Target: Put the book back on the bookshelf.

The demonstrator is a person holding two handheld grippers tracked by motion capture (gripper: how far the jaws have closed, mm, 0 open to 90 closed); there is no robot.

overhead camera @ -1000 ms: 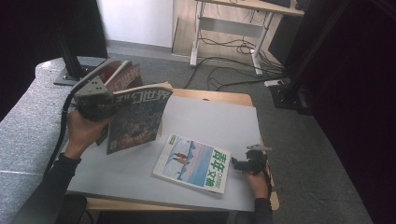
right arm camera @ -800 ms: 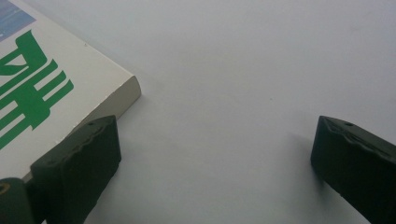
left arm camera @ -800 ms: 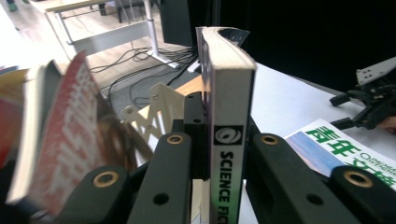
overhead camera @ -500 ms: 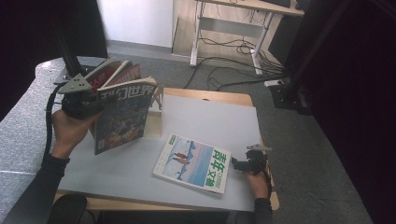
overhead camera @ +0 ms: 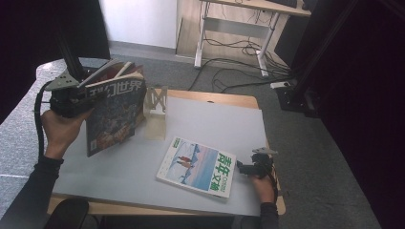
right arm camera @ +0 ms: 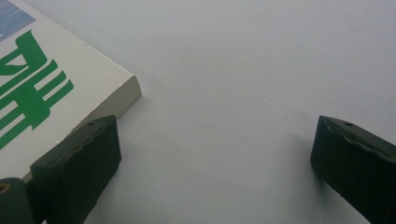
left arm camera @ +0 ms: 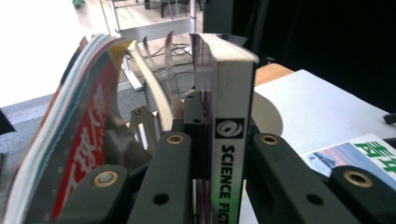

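Note:
My left gripper [overhead camera: 76, 99] is raised over the table's left edge, shut on a thick magazine [overhead camera: 114, 114] with a dark cover and large white characters. In the left gripper view the jaws of that gripper [left arm camera: 219, 137] clamp its white spine [left arm camera: 229, 140], and loose pages and a red cover [left arm camera: 77, 140] fan out to the left. A second magazine [overhead camera: 198, 167] with a green title lies flat near the table's front. My right gripper [overhead camera: 242, 168] rests on the table by its right edge, open. Its left pad [right arm camera: 79, 163] sits at that magazine's corner [right arm camera: 42, 93].
A metal bookstand [overhead camera: 156, 101] stands upright at the back left of the grey table top [overhead camera: 215, 124]. Beyond the table are a desk frame [overhead camera: 229, 33] and cables on the floor. A dark post [overhead camera: 71, 52] rises behind my left hand.
My left hand has carried the dark magazine to the left and turned it more upright, uncovering the metal bookstand. The right gripper and the flat magazine have stayed where they were.

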